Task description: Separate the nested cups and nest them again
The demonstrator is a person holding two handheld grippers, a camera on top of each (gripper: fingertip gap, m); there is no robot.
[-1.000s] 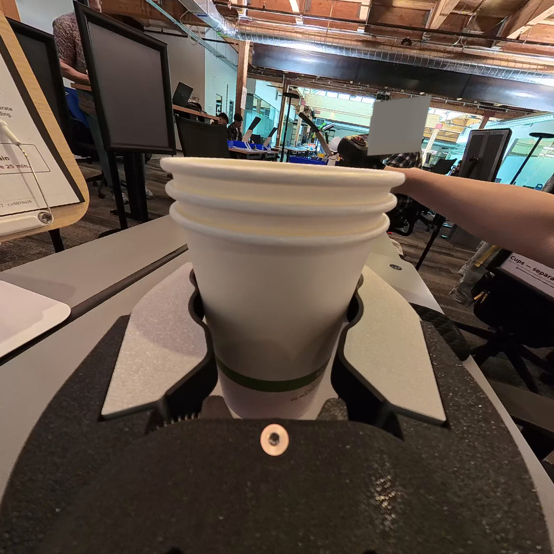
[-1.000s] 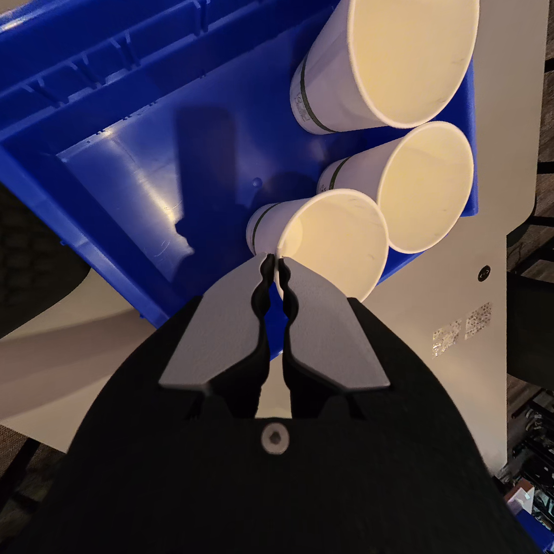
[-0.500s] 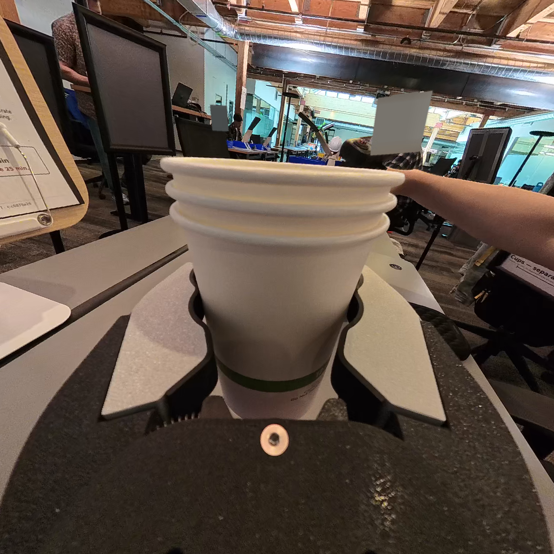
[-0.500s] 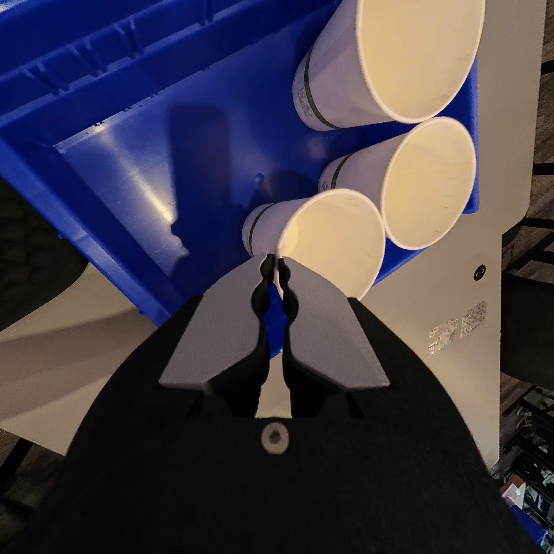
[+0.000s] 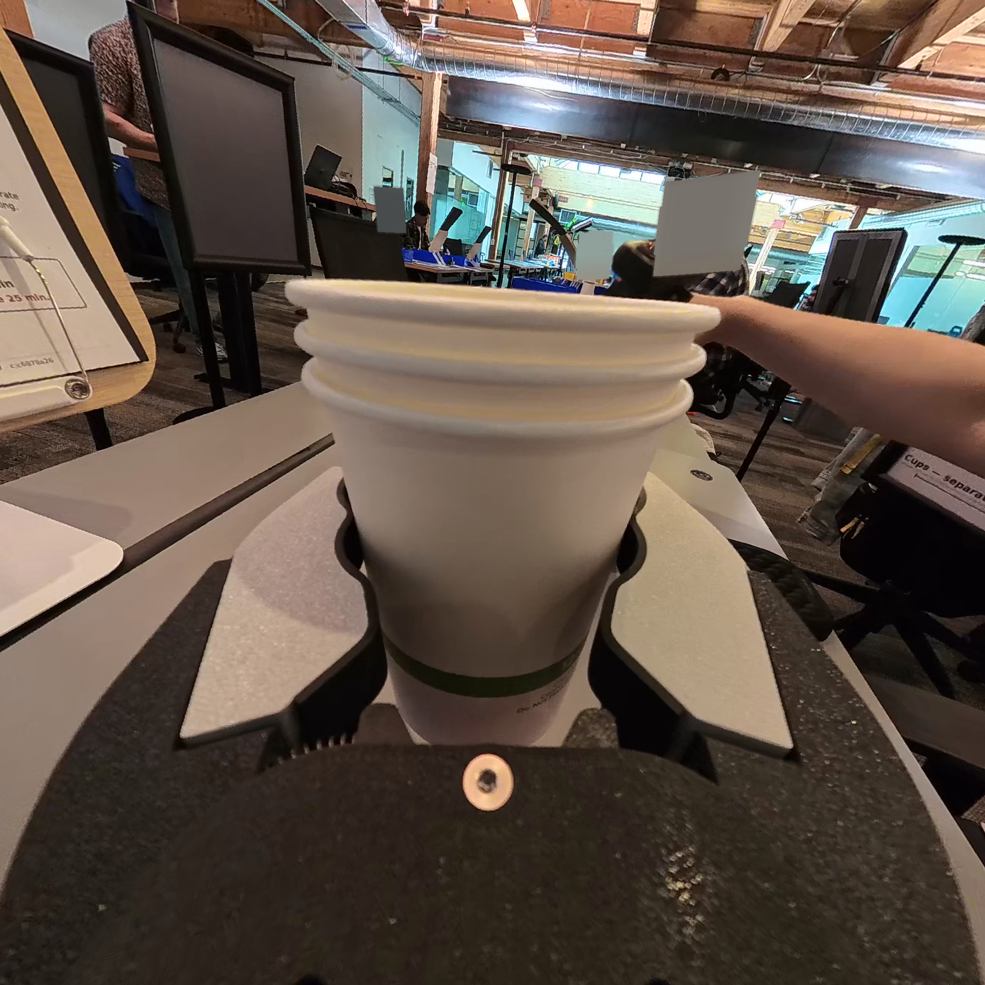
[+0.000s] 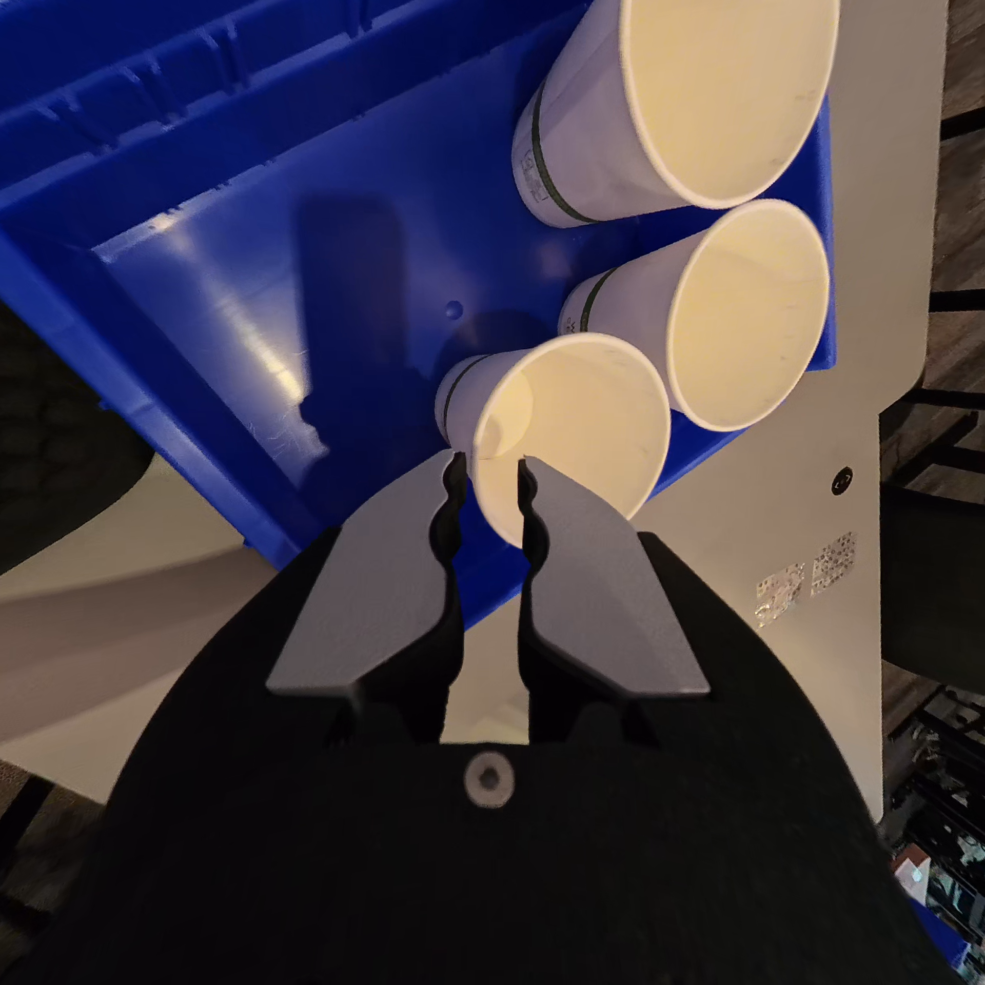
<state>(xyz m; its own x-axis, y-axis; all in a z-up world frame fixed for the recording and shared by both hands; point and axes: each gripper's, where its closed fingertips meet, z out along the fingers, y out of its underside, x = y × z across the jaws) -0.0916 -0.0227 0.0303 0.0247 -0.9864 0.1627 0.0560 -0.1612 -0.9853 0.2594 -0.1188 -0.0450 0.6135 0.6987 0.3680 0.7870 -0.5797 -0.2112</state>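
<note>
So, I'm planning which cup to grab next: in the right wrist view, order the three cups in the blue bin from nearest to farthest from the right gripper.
From the right gripper:
1. Lowest cup, its rim between the fingers.
2. Middle cup, up and right.
3. Top cup, at the bin's far corner.

Open office: wood-beam ceiling (image 5: 693,32) with silver duct (image 5: 479,58), grey carpet (image 5: 176,384), black framed boards (image 5: 224,165) on stands, bright windows (image 5: 602,170) behind.
</note>
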